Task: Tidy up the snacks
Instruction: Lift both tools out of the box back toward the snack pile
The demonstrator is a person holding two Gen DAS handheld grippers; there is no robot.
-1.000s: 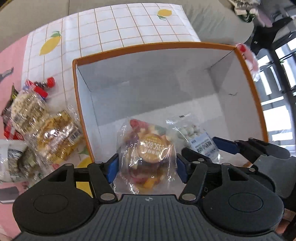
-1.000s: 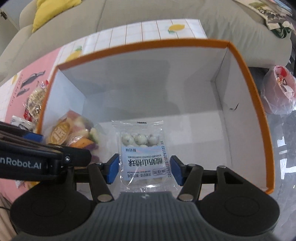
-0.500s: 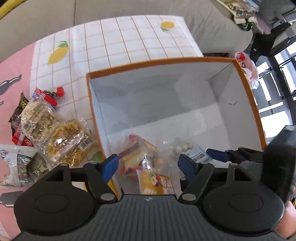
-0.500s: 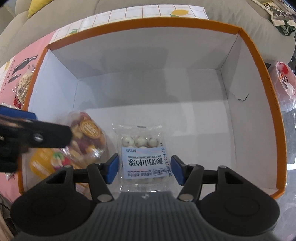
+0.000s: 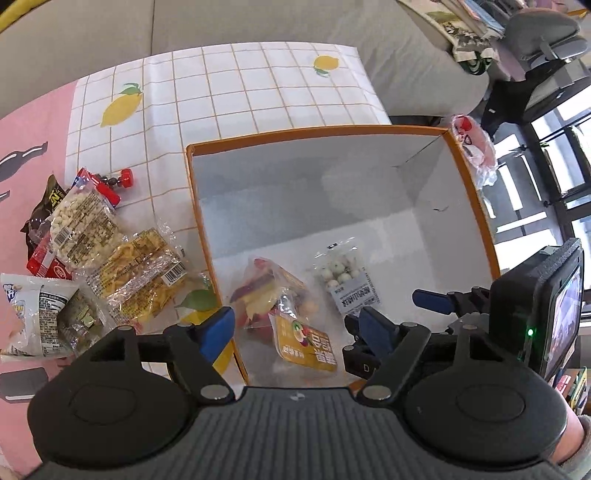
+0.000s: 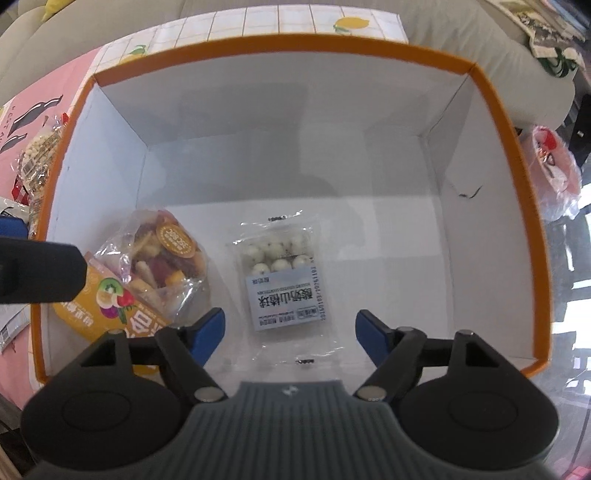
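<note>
A white box with an orange rim [image 5: 314, 133] [image 6: 280, 40] stands on the table. On its floor lie a clear bag of mixed dried fruit with an orange label [image 5: 284, 310] [image 6: 155, 266] and a clear packet of white coated balls [image 5: 347, 280] [image 6: 280, 280]. My left gripper [image 5: 295, 326] hovers above the fruit bag, its jaws opening and touching nothing. My right gripper [image 6: 290, 328] hangs over the ball packet. Its jaws are opening, with the packet lying below between them and clear of the blue pads [image 6: 208, 326].
Several snack packs lie on the table left of the box: a puffed-grain pack [image 5: 81, 229], a yellow crisp pack [image 5: 140, 275] and a white pack [image 5: 33, 314]. A plastic bag [image 5: 476, 155] hangs off the box's right side. A grey sofa [image 5: 258, 22] runs behind.
Both grippers have opened and let their packs go. The fruit bag has dropped to the box floor as the left gripper rose. The ball packet lies flat, free of the right pads.
</note>
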